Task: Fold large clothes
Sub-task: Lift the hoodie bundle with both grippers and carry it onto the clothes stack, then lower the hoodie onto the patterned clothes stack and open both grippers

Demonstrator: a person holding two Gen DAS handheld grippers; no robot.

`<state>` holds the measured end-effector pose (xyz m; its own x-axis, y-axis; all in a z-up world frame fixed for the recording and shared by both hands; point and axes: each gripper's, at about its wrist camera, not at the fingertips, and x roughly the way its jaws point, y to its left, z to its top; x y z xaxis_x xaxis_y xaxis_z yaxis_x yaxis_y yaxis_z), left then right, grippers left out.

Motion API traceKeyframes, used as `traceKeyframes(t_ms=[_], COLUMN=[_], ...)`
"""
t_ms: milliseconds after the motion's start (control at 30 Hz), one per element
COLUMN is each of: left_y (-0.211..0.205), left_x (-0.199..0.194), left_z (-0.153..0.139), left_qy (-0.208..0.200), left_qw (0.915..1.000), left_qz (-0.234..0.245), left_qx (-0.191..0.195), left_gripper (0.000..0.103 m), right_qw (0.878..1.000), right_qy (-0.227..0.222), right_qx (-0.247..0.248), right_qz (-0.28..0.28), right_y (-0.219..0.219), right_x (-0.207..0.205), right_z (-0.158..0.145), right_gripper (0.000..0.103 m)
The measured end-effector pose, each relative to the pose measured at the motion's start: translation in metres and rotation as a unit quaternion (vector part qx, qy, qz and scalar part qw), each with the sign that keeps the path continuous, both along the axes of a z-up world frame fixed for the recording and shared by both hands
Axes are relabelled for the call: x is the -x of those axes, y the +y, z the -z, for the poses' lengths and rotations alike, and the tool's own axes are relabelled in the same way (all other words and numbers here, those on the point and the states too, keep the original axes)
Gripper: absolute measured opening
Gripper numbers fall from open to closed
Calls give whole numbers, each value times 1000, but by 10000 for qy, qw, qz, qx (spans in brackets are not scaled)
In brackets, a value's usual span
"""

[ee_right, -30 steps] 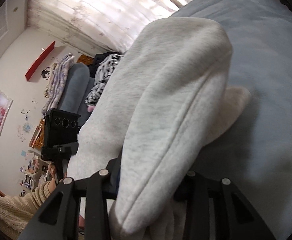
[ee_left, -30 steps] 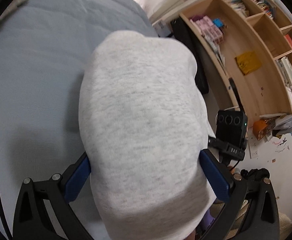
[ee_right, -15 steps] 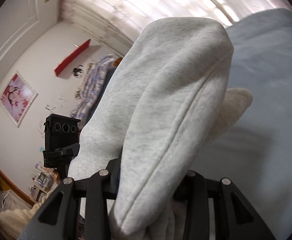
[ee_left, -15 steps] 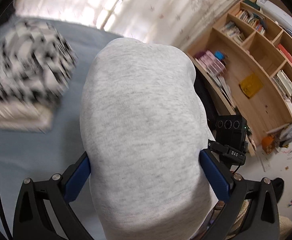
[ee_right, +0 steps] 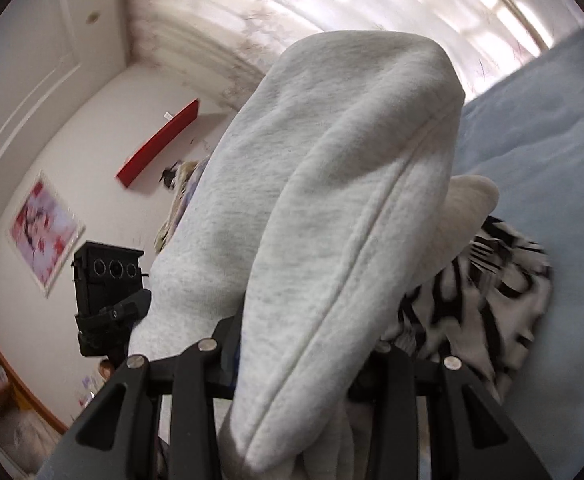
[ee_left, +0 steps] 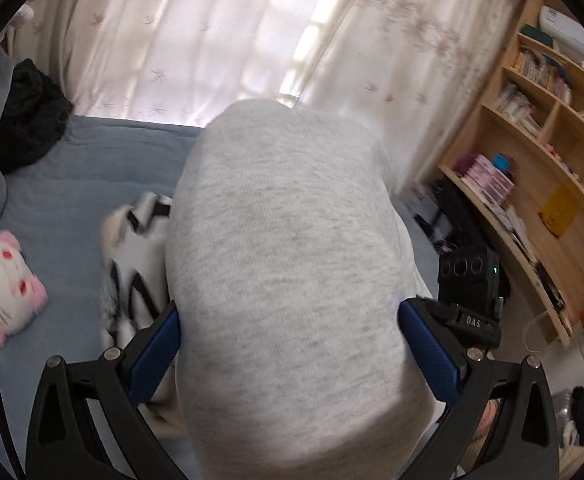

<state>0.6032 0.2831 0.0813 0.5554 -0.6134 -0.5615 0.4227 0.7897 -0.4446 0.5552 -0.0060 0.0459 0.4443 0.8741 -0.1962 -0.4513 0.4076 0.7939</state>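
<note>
Two claws, one big grey sweatshirt (ee_left: 288,280), and it fills most of what I can see from either wrist. Biggest thing under it all is the bed (ee_left: 64,184) with its pale blue cover, running up to the sheer curtains (ee_left: 212,32) at the window. Off to the right side there's a wooden bookshelf (ee_left: 540,184) stuffed with books and boxes.

So the sweatshirt is folded into a thick bundle and it's up off the bed, carried between my hands. My left claw (ee_left: 288,344) is clamped on it, blue pads pressed into the fabric on both sides. My right claw (ee_right: 304,364) is also gripping a thick fold of it, seam running right up the middle of that view; the fabric hides the pads there.

Underneath the bundle, on the bed, sits a black-and-white patterned garment (ee_right: 492,292), a bit blurred. A black knit thing (ee_left: 28,120) is heaped at the far left of the bed, and smallest of the lot, a white and pink plush cat (ee_left: 0,284) lies near the left edge.
</note>
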Motion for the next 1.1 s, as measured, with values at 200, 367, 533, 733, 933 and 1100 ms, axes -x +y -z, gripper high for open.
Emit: traceKeyframes(t_ms=[200, 367, 533, 733, 933, 1100], left_y=[31, 47, 37, 14, -7, -36], left_x=[-75, -82, -77, -45, 13, 86], left_z=[103, 135, 130, 108, 81, 57], left_qy=[816, 840, 843, 664, 489, 298], left_qw=[9937, 9954, 9951, 9940, 9866, 9837], left_qz=[-526, -454, -514, -788, -1178, -1167], left_qx=[-552, -12, -34, -366, -1013, -1337], left_gripper=[103, 103, 103, 103, 103, 103], right_qw=[9921, 9929, 9897, 9609, 9382, 9326], right_qy=[1247, 1172, 1190, 1063, 920, 890], right_qx=[118, 185, 751, 2514, 3274, 3413], right_qz=[-65, 72, 259, 463, 641, 767], right_y=[47, 52, 55, 65, 48, 16], right_x=[-55, -46, -42, -25, 38, 106], right_z=[112, 140, 127, 80, 37, 8], right_gripper=[37, 38, 49, 74, 74, 74])
